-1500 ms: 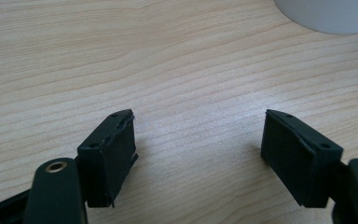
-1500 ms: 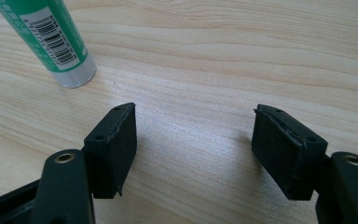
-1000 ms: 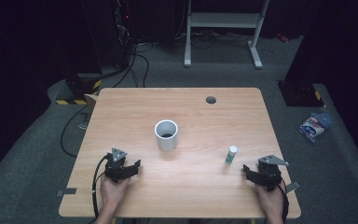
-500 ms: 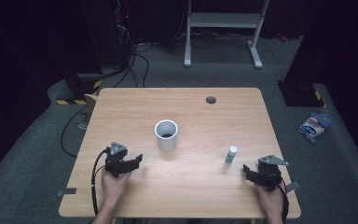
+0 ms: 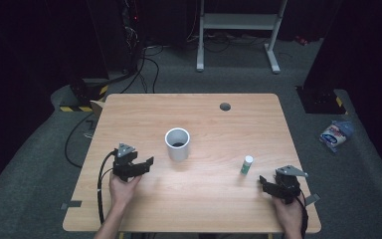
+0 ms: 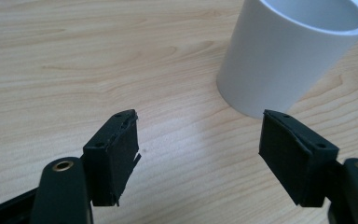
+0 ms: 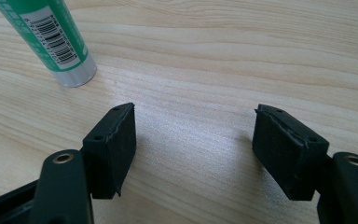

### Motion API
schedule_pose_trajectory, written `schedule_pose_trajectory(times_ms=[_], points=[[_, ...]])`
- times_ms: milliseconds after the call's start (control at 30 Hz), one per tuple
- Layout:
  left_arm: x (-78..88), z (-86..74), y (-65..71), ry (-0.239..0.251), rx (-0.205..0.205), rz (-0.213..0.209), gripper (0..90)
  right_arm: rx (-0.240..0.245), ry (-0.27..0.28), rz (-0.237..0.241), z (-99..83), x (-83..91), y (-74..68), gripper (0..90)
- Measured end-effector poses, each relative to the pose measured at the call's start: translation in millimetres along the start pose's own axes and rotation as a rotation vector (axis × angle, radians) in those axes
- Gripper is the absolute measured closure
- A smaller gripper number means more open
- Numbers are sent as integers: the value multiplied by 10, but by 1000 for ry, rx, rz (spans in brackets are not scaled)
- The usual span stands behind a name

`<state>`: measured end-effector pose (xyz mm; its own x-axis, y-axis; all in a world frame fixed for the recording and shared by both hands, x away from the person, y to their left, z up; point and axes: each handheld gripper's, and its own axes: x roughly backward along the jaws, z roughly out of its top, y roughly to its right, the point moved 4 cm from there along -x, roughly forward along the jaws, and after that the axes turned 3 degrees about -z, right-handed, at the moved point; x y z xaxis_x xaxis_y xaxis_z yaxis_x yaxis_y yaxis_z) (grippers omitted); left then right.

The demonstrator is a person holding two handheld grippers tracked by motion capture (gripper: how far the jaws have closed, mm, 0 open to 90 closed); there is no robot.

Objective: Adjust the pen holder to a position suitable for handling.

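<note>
A white cup (image 5: 177,144) stands upright near the middle of the wooden table (image 5: 204,114). To its left my left gripper (image 5: 146,163) is open, jaws pointing at the cup with nothing between them. In the left gripper view the cup (image 6: 289,51) rises just beyond the right jaw, a short gap away. A small green glue stick with a white cap (image 5: 246,165) stands right of the cup. My right gripper (image 5: 263,181) is open near the front right edge, just short of the stick. In the right gripper view the glue stick (image 7: 51,37) stands beyond the left jaw.
A round cable hole (image 5: 225,106) is in the table's far side. On the floor a blue and white packet (image 5: 334,134) lies to the right, cables (image 5: 79,139) trail at the left, and a white stand (image 5: 238,35) stands behind the table.
My left gripper has moved forward and to the right, closer to the white cup. The right gripper has stayed where it was.
</note>
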<state>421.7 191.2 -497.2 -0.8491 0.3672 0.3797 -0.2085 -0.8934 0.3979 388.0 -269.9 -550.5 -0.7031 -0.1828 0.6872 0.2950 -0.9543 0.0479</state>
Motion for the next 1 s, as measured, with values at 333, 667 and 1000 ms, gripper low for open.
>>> schedule_pose_trajectory(times_ms=[333, 667, 1000], points=[[-109, 197, 100, 13, 21, -41, 266, 1, -1, 0, -3, 3, -1, 302], [-212, 403, 248, 36, 24, -76, 282, 3, 0, 1, -3, 2, 1, 301], [-365, 518, 402, 34, 12, -91, 310, 4, 0, 1, -4, 3, 1, 300]])
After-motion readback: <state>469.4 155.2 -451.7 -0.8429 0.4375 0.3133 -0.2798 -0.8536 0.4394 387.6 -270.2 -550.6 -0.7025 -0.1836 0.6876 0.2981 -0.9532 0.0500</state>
